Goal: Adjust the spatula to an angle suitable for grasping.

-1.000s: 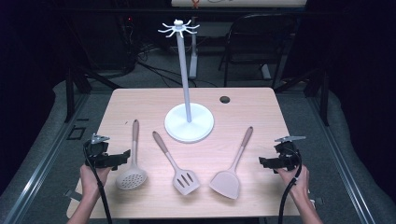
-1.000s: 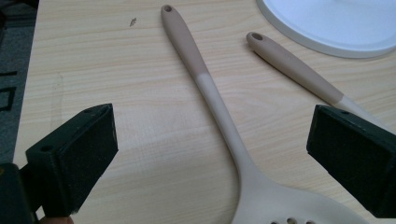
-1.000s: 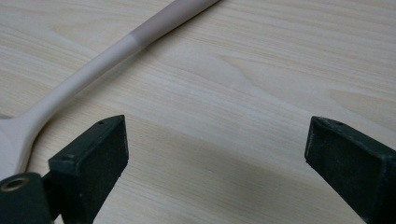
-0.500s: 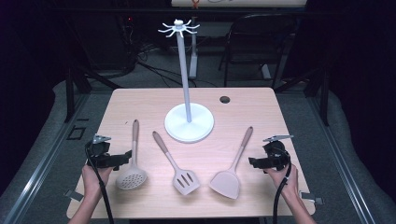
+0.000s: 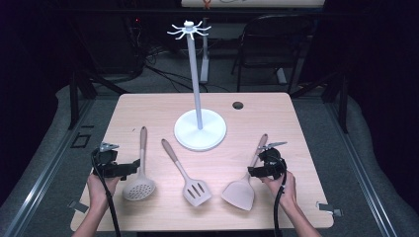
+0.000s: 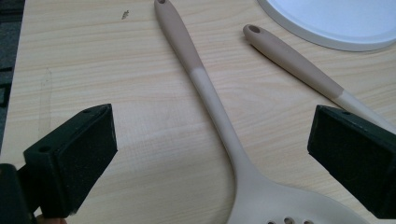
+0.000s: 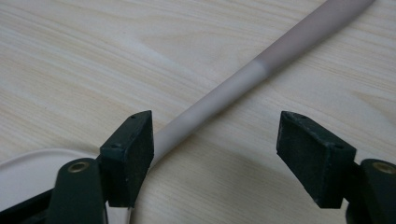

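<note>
**A:** Spatula [image 5: 240, 190] is what we're going for here. It's lying flat on the table [image 5: 296, 123] at the right, blade toward us, handle [image 7: 261, 70] angled up toward the white stand base [image 5: 200, 131]. Our right gripper [image 5: 253, 171] is down over the neck of it, just above the blade. The jaws have just been closing but are partly open, and nothing is pinched yet: in the right gripper view the handle runs in beside the left pad [image 7: 133, 149] and there's a lot of bare wood before the right pad [image 7: 310, 156].

**B:** So it's off-centre. If we close like that, one pad hits first and just shoves the handle sideways, and it'll probably swivel on the blade.

**A:** That's our worry too. Also the shaft is round and smooth, sitting right on the wood. Can't really tell from here whether the pads are low enough to get under its widest part. If not, it squirts out.

**B:** And gripping that near the blade, the long handle could droop or twist once lifted.

**A:** Left gripper [image 5: 129, 169] is wide open, holding nothing, parked around the skimmer [image 5: 139, 185] handle. The slotted turner [image 5: 196, 190] lies between them, well apart from our spatula, so no clash there.
</note>
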The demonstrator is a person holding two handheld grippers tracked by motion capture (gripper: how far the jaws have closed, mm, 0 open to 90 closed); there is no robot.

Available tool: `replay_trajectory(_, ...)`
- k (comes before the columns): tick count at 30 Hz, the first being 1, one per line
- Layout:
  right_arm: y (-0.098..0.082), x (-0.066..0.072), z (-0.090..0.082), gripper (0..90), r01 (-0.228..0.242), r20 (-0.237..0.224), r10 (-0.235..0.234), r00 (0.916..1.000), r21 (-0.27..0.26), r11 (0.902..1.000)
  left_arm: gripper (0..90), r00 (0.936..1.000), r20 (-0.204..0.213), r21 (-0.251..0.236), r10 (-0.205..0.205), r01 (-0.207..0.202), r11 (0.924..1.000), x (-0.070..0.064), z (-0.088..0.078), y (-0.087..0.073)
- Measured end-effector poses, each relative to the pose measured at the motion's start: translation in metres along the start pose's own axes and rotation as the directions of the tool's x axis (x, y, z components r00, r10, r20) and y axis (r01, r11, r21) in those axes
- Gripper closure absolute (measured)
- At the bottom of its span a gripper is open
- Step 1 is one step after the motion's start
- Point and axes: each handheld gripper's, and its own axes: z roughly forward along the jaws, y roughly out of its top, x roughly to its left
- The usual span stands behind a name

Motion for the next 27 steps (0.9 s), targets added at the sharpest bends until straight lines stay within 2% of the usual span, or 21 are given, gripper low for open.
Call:
replay_trajectory(4, 0.001, 0.004, 0.007, 32.3, -0.007, 0.001, 0.006, 1.0000, 0.025, 0.9997, 1.4, 0.9999, -0.002, 0.003, 0.010, -0.010, 0.9999, -0.001, 0.001, 0.000)
replay_trajectory(6, 0.002, 0.005, 0.007, 34.2, 0.004, 0.000, -0.004, 1.0000, 0.023, 0.9997, 1.5, 1.0000, -0.002, 0.007, 0.009, -0.009, 0.9999, -0.002, 0.002, 0.001)
replay_trajectory(11, 0.001, 0.007, 0.008, 39.7, -0.002, -0.013, 0.002, 0.9999, 0.015, 0.9999, 1.7, 0.9998, -0.004, 0.011, 0.018, -0.018, 0.9998, -0.004, 0.004, 0.001)
replay_trajectory(15, 0.001, 0.009, 0.010, 39.9, -0.026, -0.059, 0.028, 0.9979, 0.046, 0.9986, 1.8, 0.9998, -0.005, 0.014, 0.017, -0.017, 0.9998, -0.004, 0.003, 0.001)
replay_trajectory(17, 0.001, 0.013, 0.012, 42.0, -0.016, -0.066, 0.020, 0.9976, 0.062, 0.9979, 1.9, 0.9999, -0.003, 0.013, 0.014, -0.014, 0.9998, -0.003, 0.003, 0.000)
replay_trajectory(27, 0.000, 0.013, 0.014, 43.4, -0.029, -0.067, 0.033, 0.9972, 0.064, 0.9975, 2.1, 0.9999, 0.003, 0.022, 0.013, -0.013, 0.9997, -0.002, 0.004, 0.000)
